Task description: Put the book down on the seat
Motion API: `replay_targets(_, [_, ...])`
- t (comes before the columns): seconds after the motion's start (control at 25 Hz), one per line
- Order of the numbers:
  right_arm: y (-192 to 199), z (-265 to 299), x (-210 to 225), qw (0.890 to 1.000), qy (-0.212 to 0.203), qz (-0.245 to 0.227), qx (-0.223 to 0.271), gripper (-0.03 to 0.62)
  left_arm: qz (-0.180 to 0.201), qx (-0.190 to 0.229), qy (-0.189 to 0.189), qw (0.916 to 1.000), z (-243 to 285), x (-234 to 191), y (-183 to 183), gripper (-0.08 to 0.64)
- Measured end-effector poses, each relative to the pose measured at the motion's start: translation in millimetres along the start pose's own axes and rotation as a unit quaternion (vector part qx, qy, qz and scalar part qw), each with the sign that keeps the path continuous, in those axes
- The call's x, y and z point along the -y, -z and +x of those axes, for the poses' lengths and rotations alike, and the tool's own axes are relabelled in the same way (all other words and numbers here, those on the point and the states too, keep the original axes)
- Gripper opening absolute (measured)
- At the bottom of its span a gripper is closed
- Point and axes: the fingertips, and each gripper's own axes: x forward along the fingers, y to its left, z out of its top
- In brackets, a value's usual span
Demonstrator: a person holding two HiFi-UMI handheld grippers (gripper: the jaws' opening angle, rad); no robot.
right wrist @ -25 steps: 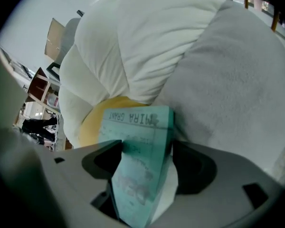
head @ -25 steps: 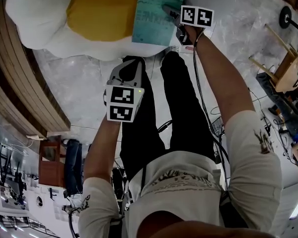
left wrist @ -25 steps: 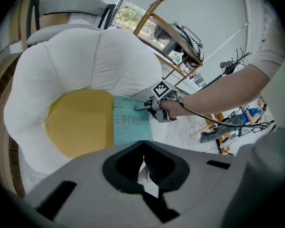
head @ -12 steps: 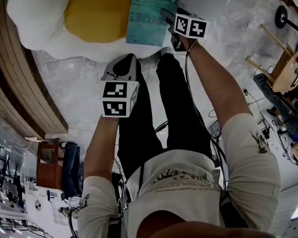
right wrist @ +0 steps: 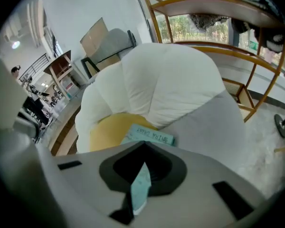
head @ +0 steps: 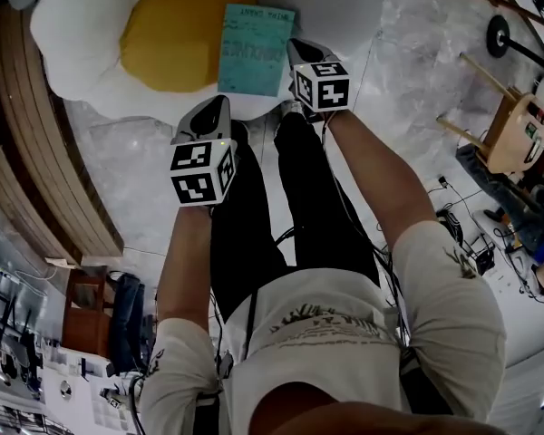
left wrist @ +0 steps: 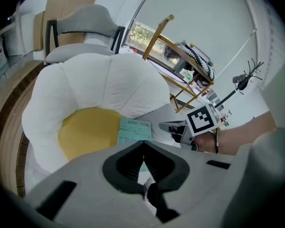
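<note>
Book (head: 256,50) flat on the seat (head: 82,34), long axis running away from the person, title end toward the backrest.
It overlaps the yellow cushion's (head: 168,34) right edge. The 2 grippers are empty: right gripper (head: 296,49) just beside it, jaws just closed; left gripper (head: 215,107) nearer the person, jaws together.

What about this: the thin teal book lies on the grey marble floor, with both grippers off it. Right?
Not quite. The thin teal book lies on the puffy white-and-yellow chair seat, not the floor, as the head view shows. The left gripper and right gripper are off it.
</note>
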Motion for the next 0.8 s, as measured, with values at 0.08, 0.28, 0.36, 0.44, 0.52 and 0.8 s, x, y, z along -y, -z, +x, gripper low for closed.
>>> replay_targets(0.08, [-17,-20,-10,1.0,0.0,0.007,0.024,0.028,-0.004,0.005,-0.006,1.0,-6,7,-3,0.021])
replay_targets(0.28, [-72,-89,-41,0.995,-0.02,0.012,0.097,0.028,-0.004,0.049,-0.023,0.9985,-32,28,-49,0.021])
replay_targets(0.36, [-89,-121,-53,0.993,-0.024,0.009,0.114,0.028,-0.005,0.073,-0.029,0.9969,-51,36,-73,0.02])
replay_targets(0.44, [-102,-153,-63,0.992,-0.023,0.015,0.124,0.026,-0.008,0.095,-0.035,0.9948,-76,43,-96,0.02])
replay_targets(0.52, [-120,-185,-71,0.99,-0.024,0.018,0.14,0.028,-0.013,0.121,-0.042,0.9917,-103,51,-121,0.021])
replay_targets(0.8, [-206,-279,-73,0.977,-0.028,0.002,0.21,0.027,0.015,0.176,-0.075,0.9814,-177,79,-197,0.02])
